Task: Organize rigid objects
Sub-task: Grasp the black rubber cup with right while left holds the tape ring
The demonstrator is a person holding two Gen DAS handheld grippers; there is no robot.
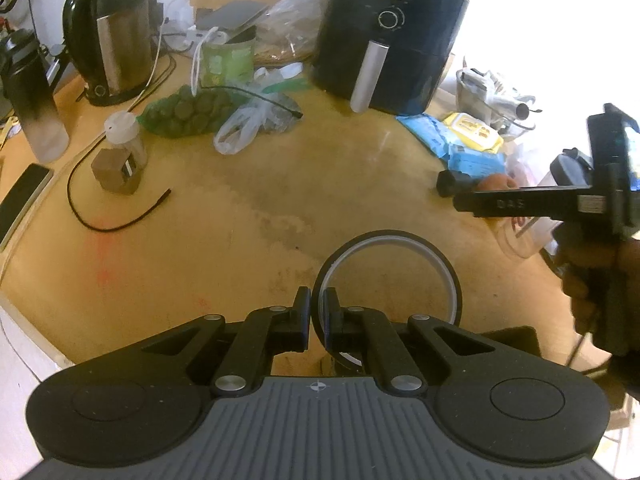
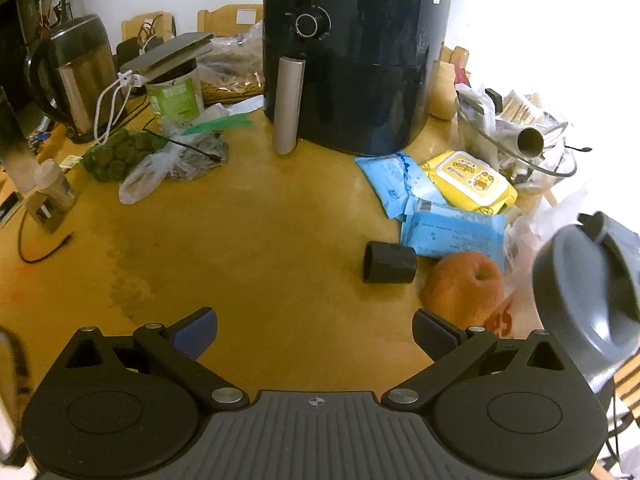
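The tape roll (image 1: 387, 276), its near edge hidden, is pinched by the left hand-held gripper (image 1: 316, 312), while the black tube (image 2: 389, 262) is only seen whole past the wide-open right hand-held gripper (image 2: 315, 330).

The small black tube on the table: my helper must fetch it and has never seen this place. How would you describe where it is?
Find the big black air fryer at the back of the table. In front of it, to the right, lie blue wipe packs. The black tube lies on its side beside them, left of the orange fruit: short, matte, hollow.

left hand-held gripper (image 1: 316, 312) clamped, right (image 2: 315, 330) agape
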